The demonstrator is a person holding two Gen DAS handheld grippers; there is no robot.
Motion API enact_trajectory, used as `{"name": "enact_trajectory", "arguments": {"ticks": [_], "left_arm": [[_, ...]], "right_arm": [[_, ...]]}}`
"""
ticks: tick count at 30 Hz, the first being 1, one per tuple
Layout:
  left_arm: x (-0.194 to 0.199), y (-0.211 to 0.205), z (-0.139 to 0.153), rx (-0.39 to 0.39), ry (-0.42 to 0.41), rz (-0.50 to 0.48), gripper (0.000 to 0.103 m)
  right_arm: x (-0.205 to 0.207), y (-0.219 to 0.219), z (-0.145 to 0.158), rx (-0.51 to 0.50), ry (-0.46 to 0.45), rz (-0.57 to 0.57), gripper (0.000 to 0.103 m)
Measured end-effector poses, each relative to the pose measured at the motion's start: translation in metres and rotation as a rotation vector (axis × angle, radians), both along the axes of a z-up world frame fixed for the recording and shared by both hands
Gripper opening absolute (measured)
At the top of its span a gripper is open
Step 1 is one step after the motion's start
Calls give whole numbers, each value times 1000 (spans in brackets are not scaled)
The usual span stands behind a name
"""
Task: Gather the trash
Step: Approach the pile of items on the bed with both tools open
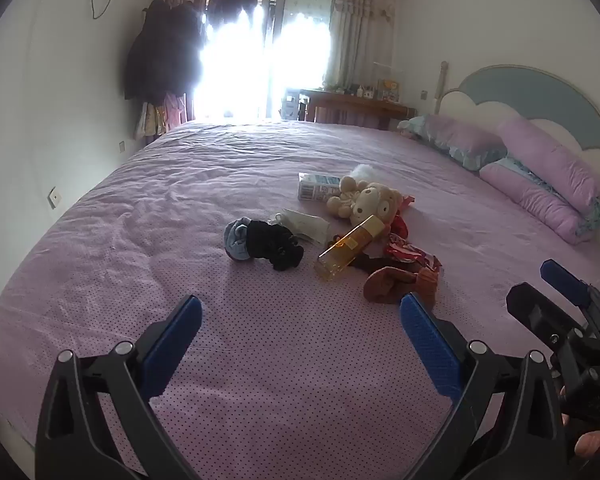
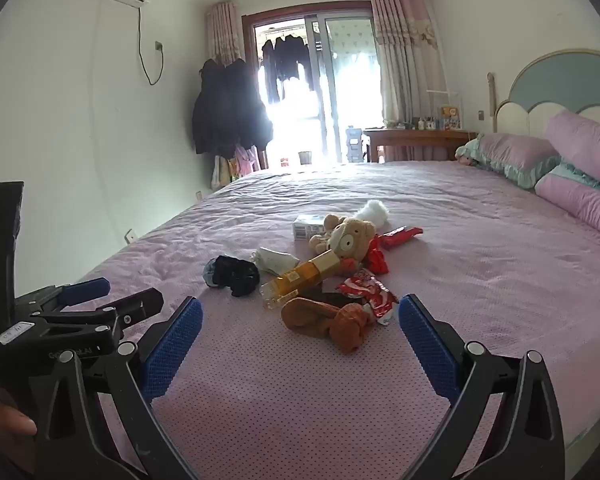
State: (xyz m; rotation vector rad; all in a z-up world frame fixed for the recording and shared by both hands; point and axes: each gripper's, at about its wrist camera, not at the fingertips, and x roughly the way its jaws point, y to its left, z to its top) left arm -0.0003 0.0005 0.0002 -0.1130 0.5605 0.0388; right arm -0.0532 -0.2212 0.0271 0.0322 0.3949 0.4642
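Observation:
A pile of items lies mid-bed on the pink bedspread [image 1: 180, 208]. It holds a yellow drink bottle [image 1: 350, 246] [image 2: 300, 280], red snack wrappers [image 1: 410, 250] [image 2: 366, 292], a small white carton [image 1: 318, 186] [image 2: 308, 227], a crumpled white wrapper [image 1: 306, 226] [image 2: 274, 260], a teddy bear [image 1: 366, 200] [image 2: 348, 240], dark socks [image 1: 266, 244] [image 2: 232, 274] and a brown sock [image 1: 396, 284] [image 2: 326, 322]. My left gripper [image 1: 300, 332] is open and empty, short of the pile. My right gripper [image 2: 300, 332] is open and empty, just before the brown sock.
Pink pillows [image 1: 548, 176] [image 2: 580, 168] lie at the headboard on the right. A wooden desk [image 1: 356, 106] [image 2: 420, 138] stands by the bright balcony door [image 2: 312, 92]. Coats [image 1: 160, 52] hang on the left wall. The bed's near edge is below both grippers.

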Motion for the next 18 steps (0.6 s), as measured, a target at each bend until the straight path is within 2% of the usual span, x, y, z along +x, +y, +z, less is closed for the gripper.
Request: {"name": "enact_trajectory", "arguments": {"ticks": [2,5,7,18], "left_arm": [[1,0,0,1,12,5,99],[3,6,0,-16,15,2,99],[5,8,0,-24,17,4,99],[8,14,-9,-31,9,-3,99]], "right_arm": [[-5,3,1,-9,-21,0,95],[1,14,0,-21,6,16,95],[-1,3,2,19,12,29,95],[9,-1,-6,35,18,-3,95]]}}
